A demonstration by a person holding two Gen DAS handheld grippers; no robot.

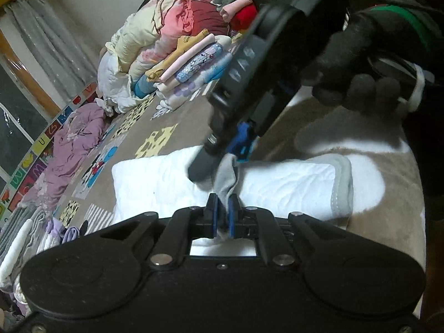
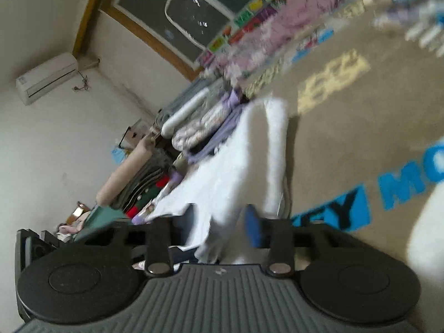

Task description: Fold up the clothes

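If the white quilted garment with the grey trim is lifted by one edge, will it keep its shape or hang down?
Probably it hangs down: the grey trim already drapes limply between the left gripper and right gripper. The white quilted garment looks padded, so folds may spring open a little. It seems light, and unlikely to slip on the fuzzy blanket.

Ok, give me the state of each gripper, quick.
Left gripper: shut on the grey edge of the white garment.
Right gripper: closed on that same grey edge.

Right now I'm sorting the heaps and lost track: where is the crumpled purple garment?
In the left wrist view the crumpled purple garment lies far left on the brown patterned blanket, beside the alphabet-tile border beneath the window.
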